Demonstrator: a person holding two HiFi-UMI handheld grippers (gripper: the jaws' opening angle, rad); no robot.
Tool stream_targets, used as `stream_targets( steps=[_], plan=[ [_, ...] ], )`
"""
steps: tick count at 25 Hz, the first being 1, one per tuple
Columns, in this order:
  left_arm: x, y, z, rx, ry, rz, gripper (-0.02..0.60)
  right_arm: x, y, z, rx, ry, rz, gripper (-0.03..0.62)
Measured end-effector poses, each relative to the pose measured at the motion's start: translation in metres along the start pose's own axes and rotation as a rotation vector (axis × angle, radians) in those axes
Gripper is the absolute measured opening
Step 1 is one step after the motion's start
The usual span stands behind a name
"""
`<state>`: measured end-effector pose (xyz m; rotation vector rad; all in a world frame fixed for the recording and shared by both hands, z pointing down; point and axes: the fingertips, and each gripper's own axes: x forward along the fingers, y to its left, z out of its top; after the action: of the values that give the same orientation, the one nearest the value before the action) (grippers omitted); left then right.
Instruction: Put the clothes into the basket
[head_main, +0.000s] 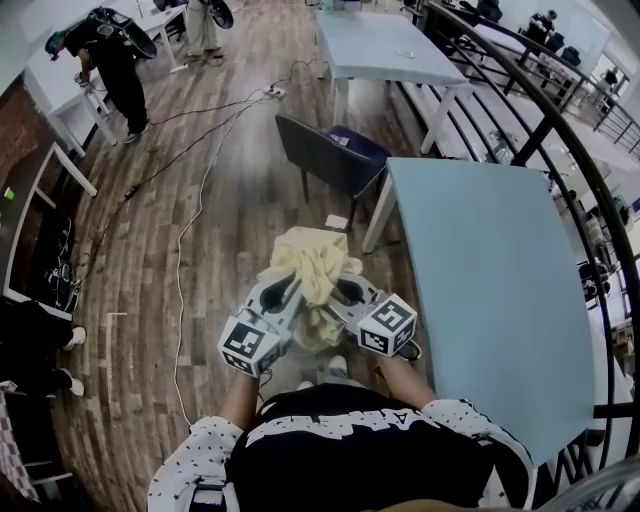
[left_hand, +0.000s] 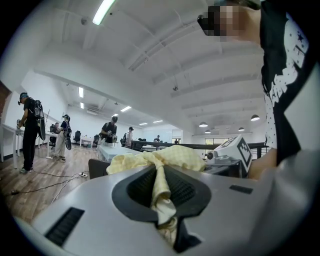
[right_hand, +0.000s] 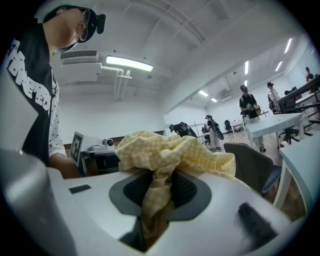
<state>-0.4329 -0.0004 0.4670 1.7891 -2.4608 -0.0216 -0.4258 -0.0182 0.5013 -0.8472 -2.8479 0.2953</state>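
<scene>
A pale yellow checked garment (head_main: 310, 268) hangs bunched in the air between my two grippers, above the wooden floor. My left gripper (head_main: 283, 297) is shut on one fold of it, and in the left gripper view the cloth (left_hand: 160, 182) is pinched between the jaws. My right gripper (head_main: 342, 293) is shut on another fold; the right gripper view shows the cloth (right_hand: 159, 192) squeezed in the jaws and piled above them. Both grippers sit close together, pointing level, in front of my body. No basket shows in any view.
A light blue table (head_main: 490, 290) stands to my right, with a dark chair (head_main: 325, 155) just beyond the garment and another table (head_main: 385, 50) further back. Cables (head_main: 185, 240) trail across the floor. People stand at the far left (head_main: 110, 60). A black railing (head_main: 560, 110) runs along the right.
</scene>
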Motion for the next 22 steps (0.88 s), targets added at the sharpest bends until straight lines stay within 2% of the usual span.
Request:
stream_targets(
  steps=[7,14,22],
  plan=[
    [0.028,0.002,-0.004,-0.008,0.033,0.026,0.041,-0.006,-0.028,0.002,0.022,-0.001,0.037,0.083],
    [0.034,0.011,-0.015,-0.019,0.053,0.066,0.042,0.002,-0.037,-0.008,0.023,0.019,0.074,0.083],
    [0.031,0.032,-0.034,-0.047,0.095,0.026,0.043,0.023,-0.040,-0.027,0.033,0.060,0.061,0.083]
  ],
)
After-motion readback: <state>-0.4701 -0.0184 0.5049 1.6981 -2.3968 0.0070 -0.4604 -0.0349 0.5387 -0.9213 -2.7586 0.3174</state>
